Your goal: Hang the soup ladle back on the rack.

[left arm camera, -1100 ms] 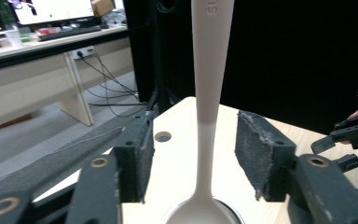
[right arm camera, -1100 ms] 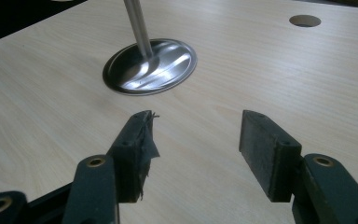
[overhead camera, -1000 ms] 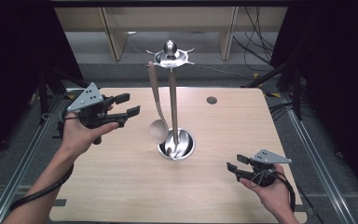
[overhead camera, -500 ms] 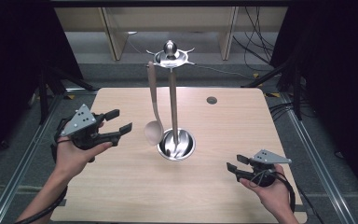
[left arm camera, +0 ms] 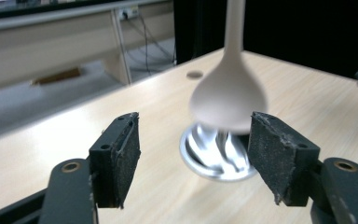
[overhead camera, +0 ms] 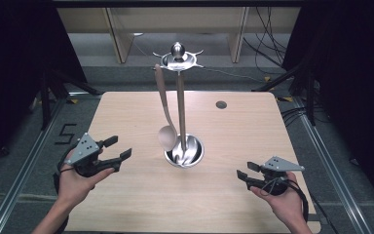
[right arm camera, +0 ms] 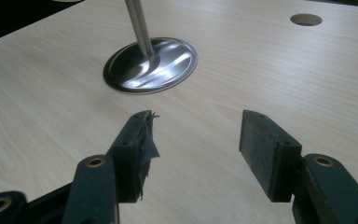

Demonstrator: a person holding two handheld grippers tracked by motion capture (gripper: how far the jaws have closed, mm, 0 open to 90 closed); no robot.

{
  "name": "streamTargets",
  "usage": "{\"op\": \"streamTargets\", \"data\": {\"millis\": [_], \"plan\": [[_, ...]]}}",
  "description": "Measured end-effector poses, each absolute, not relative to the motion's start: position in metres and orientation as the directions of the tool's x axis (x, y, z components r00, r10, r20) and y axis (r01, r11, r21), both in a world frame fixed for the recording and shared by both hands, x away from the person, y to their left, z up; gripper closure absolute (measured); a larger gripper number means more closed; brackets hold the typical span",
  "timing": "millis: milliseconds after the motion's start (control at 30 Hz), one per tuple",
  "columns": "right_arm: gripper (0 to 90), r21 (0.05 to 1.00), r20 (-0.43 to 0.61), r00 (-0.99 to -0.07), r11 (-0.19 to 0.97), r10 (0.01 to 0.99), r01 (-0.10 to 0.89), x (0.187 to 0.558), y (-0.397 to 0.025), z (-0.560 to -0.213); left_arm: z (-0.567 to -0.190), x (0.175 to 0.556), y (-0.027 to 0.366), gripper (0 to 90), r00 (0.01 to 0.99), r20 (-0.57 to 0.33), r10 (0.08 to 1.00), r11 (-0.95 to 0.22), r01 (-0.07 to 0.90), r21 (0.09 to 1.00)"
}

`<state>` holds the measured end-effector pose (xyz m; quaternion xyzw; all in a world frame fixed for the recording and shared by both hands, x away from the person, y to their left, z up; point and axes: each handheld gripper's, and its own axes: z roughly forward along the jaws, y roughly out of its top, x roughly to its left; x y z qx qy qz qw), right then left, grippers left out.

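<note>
Two sets of tongs hover over a pale wooden table [overhead camera: 126, 204], one in each hand. From the high view, the left tongs [overhead camera: 116, 151] sit at about eight o'clock of the table near its left edge, spread wide and holding nothing, their tips aimed toward the middle. The right tongs [overhead camera: 243, 177] sit at about four o'clock, near the front right corner, likewise spread wide and empty, their tips pointing left. At the table's centre stands a metal stand [overhead camera: 180, 105]: a round shiny base, a thin upright pole, and a pronged hanger ring with a knob on top. A beige spoon [overhead camera: 165, 124] hangs from that ring on the pole's left side, handle up, its bowl dangling just above the base's nine-o'clock rim and well apart from both tongs. In the left gripper view the spoon's bowl [left arm camera: 227, 100] appears blurred between and beyond the two open black pads [left arm camera: 119, 158], with the shiny base [left arm camera: 214, 154] behind it. The right gripper view looks across bare wood at the base [right arm camera: 151, 65] and pole, with its pads [right arm camera: 265, 149] set far apart. A small round hole [overhead camera: 221, 104] lies in the table at about one o'clock of the stand.
</note>
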<state>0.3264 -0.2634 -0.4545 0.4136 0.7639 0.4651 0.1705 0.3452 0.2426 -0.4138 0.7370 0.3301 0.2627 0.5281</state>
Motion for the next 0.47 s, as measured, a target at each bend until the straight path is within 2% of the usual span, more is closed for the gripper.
{"op": "streamTargets", "data": {"millis": [133, 300, 467], "plan": [[44.9, 0.85, 0.129, -0.6, 0.224, 0.79, 0.477, 0.326, -0.263, -0.454, -0.444, 0.346, 0.247, 32.4, 0.638, 0.023, 0.77, -0.232, 0.246, 0.941], [45.0, 0.852, 0.132, -0.602, 0.22, 0.788, 0.474, 0.326, -0.262, -0.454, -0.463, 0.344, 0.251, 32.8, 0.611, -0.052, 0.79, -0.202, 0.339, 0.919], [45.0, 0.856, 0.138, -0.605, 0.213, 0.784, 0.471, 0.326, -0.261, -0.455, -0.461, 0.348, 0.254, 33.6, 0.613, -0.05, 0.788, -0.19, 0.321, 0.928]]}}
